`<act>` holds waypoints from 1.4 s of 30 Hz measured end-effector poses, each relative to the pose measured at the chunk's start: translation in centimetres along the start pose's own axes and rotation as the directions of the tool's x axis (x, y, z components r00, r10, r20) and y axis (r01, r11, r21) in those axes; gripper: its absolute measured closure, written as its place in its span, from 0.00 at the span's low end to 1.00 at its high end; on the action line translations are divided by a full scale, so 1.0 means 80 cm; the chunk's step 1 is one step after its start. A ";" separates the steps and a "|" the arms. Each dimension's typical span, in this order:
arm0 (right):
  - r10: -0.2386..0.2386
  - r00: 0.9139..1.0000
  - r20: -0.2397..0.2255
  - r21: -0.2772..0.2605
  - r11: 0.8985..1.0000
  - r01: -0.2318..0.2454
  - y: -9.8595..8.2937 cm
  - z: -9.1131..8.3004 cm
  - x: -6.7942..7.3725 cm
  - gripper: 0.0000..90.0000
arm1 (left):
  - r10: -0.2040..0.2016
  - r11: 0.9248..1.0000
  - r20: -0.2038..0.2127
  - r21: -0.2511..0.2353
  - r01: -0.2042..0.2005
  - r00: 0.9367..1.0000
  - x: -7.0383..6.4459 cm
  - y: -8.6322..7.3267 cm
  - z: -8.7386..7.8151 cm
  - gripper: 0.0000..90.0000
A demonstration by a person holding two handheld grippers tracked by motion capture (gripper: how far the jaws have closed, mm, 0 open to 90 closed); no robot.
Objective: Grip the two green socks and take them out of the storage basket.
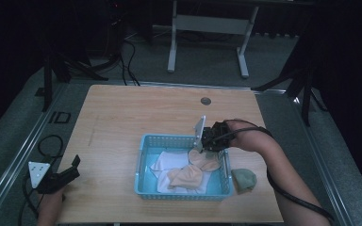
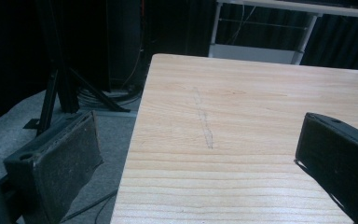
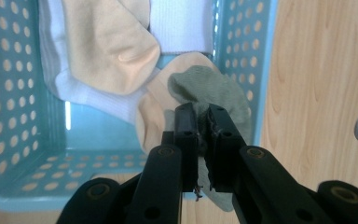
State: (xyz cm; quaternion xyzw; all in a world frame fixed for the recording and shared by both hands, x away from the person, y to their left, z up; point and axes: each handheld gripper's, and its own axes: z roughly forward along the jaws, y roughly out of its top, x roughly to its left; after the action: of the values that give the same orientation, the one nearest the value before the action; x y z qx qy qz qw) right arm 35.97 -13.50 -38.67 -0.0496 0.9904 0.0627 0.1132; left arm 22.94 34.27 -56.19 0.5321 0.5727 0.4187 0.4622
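A light blue perforated basket point(image 1: 184, 194) stands on the wooden table point(image 1: 122, 117), right of centre and near the front edge. Inside lie white socks point(image 1: 166, 161) and peach socks point(image 1: 188, 176). My right gripper point(image 1: 206, 143) hovers over the basket's far right corner. In the right gripper view this gripper point(image 3: 198, 112) is shut on a grey-green sock point(image 3: 214, 88), which hangs over the basket's wall point(image 3: 9, 93) beside a peach sock point(image 3: 107, 42). My left gripper point(image 1: 75, 168) stays at the table's front left edge, open, with nothing between its widely parted fingers point(image 2: 65, 154).
A second grey-green sock point(image 1: 243, 179) lies on the table just right of the basket. A round cable hole point(image 1: 206, 100) sits near the far edge. Bare wood stretches left of the basket. Stands, cables and a white table frame point(image 1: 207, 23) are on the floor behind.
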 end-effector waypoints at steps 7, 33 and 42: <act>0.005 1.000 0.027 -0.031 0.999 -0.004 -0.004 -0.035 -0.005 0.94 | 0.000 1.000 -0.002 0.000 0.000 1.000 0.000 0.000 0.000 0.00; 0.208 0.975 0.077 -0.034 0.978 -0.206 -0.118 -0.060 -0.015 0.93 | 0.004 1.000 -0.003 0.001 -0.004 1.000 -0.001 0.000 0.000 0.00; 0.293 0.953 0.082 -0.030 0.956 -0.291 -0.155 -0.043 -0.022 0.93 | 0.007 1.000 -0.004 0.001 -0.007 1.000 -0.001 0.000 0.000 0.00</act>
State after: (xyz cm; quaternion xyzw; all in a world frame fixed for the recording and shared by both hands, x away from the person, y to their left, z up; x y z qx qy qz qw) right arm 38.33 -26.07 -36.36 0.0991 0.9805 0.0895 0.1445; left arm 22.94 34.18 -56.19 0.5333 0.5721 0.4212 0.4593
